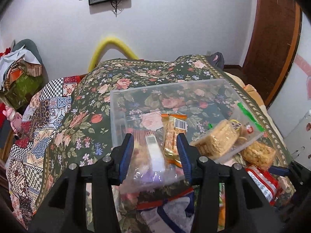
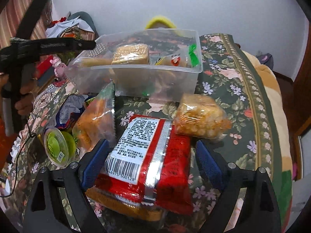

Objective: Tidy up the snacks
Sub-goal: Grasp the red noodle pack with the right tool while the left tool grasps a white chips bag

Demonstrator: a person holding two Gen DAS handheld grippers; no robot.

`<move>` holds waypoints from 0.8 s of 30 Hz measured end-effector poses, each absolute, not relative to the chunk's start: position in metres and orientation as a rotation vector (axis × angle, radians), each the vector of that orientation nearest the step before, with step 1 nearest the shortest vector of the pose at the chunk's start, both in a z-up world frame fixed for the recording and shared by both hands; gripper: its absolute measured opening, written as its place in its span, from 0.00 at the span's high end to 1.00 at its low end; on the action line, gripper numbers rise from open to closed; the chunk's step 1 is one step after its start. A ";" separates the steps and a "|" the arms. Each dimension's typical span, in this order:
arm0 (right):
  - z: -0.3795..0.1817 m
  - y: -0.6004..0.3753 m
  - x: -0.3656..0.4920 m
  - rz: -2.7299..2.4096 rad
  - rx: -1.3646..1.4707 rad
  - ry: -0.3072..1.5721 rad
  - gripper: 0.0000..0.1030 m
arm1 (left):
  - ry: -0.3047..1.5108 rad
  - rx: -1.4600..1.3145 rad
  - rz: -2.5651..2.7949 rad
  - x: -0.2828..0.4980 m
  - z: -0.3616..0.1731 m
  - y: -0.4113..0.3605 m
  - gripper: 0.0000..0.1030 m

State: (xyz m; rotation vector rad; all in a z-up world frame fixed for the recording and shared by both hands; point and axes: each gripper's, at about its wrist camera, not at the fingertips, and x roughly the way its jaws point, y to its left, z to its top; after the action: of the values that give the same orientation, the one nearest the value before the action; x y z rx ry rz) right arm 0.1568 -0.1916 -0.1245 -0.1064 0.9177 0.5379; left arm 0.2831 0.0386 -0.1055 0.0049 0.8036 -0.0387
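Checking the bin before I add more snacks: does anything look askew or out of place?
Yes. The clear plastic bin sits tilted, its near corner propped on loose packets. The rice-cracker block inside leans against the wall instead of lying flat. Nothing looks spilled or torn.

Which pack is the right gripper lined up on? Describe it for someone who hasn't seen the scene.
On the floral tablecloth, in front of the clear plastic bin, the red snack pack lies between the open right gripper. Unlike its orange neighbours, it shows a white label and barcode.

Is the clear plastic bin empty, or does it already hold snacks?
Partly filled: the clear bin has no lid and holds several wrapped snacks, including a puffed rice cake.
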 end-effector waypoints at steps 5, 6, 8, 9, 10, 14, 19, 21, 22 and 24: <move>-0.133 -0.185 0.162 0.536 -0.108 0.948 0.13 | 0.789 -0.006 -0.057 0.249 -0.092 0.051 0.47; -0.136 -0.184 0.163 0.531 -0.110 0.959 0.13 | 0.791 -0.007 -0.060 0.242 -0.091 0.054 0.45; -0.138 -0.182 0.163 0.526 -0.116 0.963 0.13 | 0.799 0.000 -0.060 0.227 -0.092 0.059 0.43; -0.138 -0.182 0.163 0.523 -0.118 0.961 0.14 | 0.806 0.009 -0.057 0.218 -0.094 0.062 0.43; -0.138 -0.182 0.162 0.519 -0.120 0.959 0.15 | 0.815 0.018 -0.051 0.208 -0.097 0.066 0.42; -0.137 -0.183 0.165 0.503 -0.118 0.961 0.25 | 0.867 0.002 -0.043 0.182 -0.113 0.078 0.41; -0.131 -0.193 0.164 0.498 -0.078 0.967 0.38 | 0.945 -0.027 -0.041 0.155 -0.142 0.086 0.40; -0.127 -0.197 0.161 0.497 -0.059 0.965 0.38 | 0.974 -0.043 -0.047 0.148 -0.153 0.086 0.40; -0.125 -0.199 0.158 0.496 -0.056 0.961 0.38 | 0.986 -0.049 -0.048 0.145 -0.158 0.086 0.40; -0.121 -0.203 0.153 0.494 -0.052 0.950 0.38 | 1.014 -0.067 -0.059 0.140 -0.169 0.085 0.40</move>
State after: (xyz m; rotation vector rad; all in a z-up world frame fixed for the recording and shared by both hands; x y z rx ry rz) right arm 0.1528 -0.2034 -0.1208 -0.0519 0.9499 0.4939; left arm 0.1399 0.0854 -0.1693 -0.0666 1.0142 -0.0589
